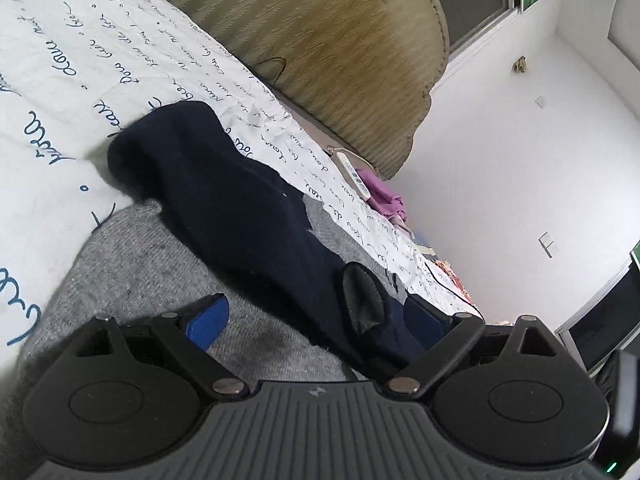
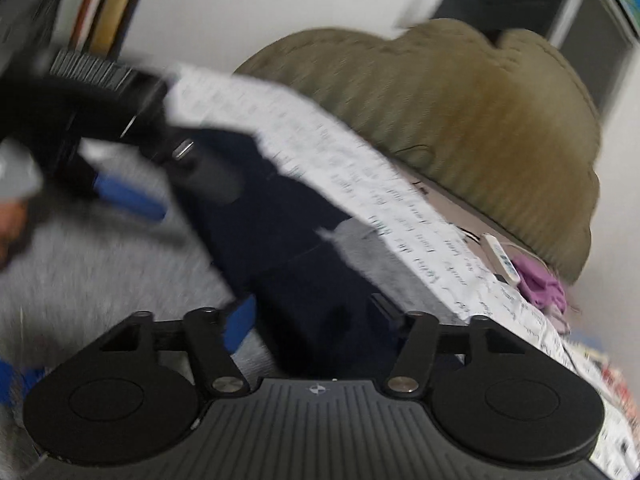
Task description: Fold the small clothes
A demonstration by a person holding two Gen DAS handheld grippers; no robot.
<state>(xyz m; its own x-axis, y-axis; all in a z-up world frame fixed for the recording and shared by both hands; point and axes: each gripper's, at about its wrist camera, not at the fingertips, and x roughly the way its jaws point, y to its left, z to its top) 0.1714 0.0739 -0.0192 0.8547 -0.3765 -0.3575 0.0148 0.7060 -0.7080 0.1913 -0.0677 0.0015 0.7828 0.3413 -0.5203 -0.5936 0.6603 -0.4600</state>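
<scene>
**Navy knit laid over grey, fold only begun**

Blue-padded jaws of the left gripper [image 1: 316, 320] stand spread wide, with nothing pinched: one pad lies on the grey garment [image 1: 132, 280], the other sits at the far side of the navy garment [image 1: 224, 208], whose near end runs between them untouched by any clamp. A small dark tab of fabric stands up from that end, just inside the right-hand pad.

On the right gripper [image 2: 316, 320] the jaws are parted less widely. The navy garment passes between them in the right wrist view, but heavy blur hides whether the pads press on it; I judge they do not.

Outward from the jaws, the navy piece stretches as a long strip diagonally across the grey one, its rounded far end reaching onto the white bedspread with script lettering [image 1: 80, 60]. Beyond stand the olive padded headboard [image 1: 340, 40], a white remote [image 1: 352, 174] and a crumpled purple cloth [image 1: 384, 196] by the bed's edge.

As a judgement: the navy piece looks narrowed lengthwise, perhaps doubled once, but no compact bundle exists. The grey garment beneath lies spread and unfolded, so most of the work remains.
</scene>
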